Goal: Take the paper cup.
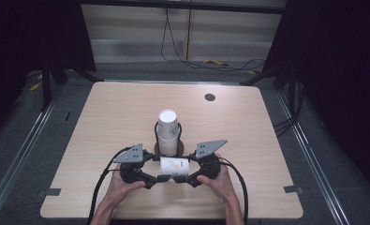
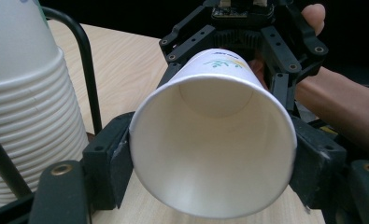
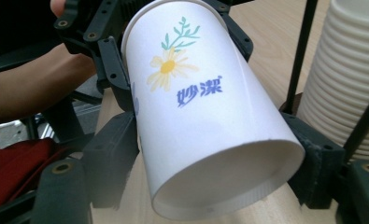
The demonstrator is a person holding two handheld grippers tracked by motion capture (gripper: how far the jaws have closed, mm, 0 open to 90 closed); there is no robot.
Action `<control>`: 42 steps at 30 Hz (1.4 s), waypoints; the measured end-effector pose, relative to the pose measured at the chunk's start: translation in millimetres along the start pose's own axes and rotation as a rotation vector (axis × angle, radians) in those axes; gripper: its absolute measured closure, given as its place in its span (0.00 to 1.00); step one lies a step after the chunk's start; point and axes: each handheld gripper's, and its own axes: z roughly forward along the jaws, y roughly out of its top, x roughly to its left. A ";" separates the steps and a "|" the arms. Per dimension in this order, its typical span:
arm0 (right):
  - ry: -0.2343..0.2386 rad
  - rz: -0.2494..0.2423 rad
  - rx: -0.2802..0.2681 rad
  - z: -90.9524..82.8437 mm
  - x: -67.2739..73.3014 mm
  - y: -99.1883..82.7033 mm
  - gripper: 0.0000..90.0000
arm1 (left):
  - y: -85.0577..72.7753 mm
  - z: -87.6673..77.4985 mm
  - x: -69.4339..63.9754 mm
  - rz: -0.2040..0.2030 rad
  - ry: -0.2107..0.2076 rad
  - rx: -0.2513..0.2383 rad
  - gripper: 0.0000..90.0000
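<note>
The paper cup [image 3: 205, 121] carried a printed daisy with a green sprig and, below it, blue Chinese characters reading 妙潔; the same flower print showed faintly on its side in the high view. It lay on its side in the air just above the table [image 1: 103, 117], near the front edge and directly in front of the stack of cups [image 1: 168, 133], which stood mouth-down in a black wire holder [image 1: 156, 136]. The left gripper [image 1: 160, 178] pinched the cup at its wide rim, one black jaw pressed on each side of the mouth. The right gripper [image 1: 181, 179] faced it from the other end, its jaws spread around the cup's base; whether its pads touched the paper could not be told. Both hands sat low by the near edge, knuckles outward, forearms entering from the bottom, the grippers pointing at each other along the cup. The wooden surface lay bare to the left, right and back, with a dark round grommet [image 1: 210, 97] near the far right corner
</note>
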 end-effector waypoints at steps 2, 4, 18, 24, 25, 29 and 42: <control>-0.012 0.001 -0.008 -0.7 -0.1 -0.2 0.27 | 0.0 -0.9 0.5 0.000 0.000 -0.010 0.29; -0.021 0.003 -0.013 -1.9 0.0 -0.4 0.25 | 0.2 -2.1 0.3 -0.001 0.005 -0.007 0.29; -0.169 -0.011 -0.104 -7.3 5.4 -8.4 0.14 | 1.1 -8.7 0.1 0.000 0.059 0.019 0.29; -0.251 -0.007 -0.146 -14.4 6.7 -14.7 0.14 | -1.0 -10.5 2.0 -0.020 0.079 0.022 0.29; -0.270 -0.009 -0.161 -15.8 6.8 -15.7 0.13 | -1.4 -10.8 2.6 -0.028 0.086 0.026 0.29; -0.365 -0.003 -0.190 -19.3 8.2 -19.4 0.12 | -2.0 -13.5 4.5 -0.040 0.106 0.046 0.29; -0.558 0.023 -0.253 -22.2 8.0 -29.3 0.14 | -1.0 -24.1 2.2 -0.032 0.144 0.071 0.29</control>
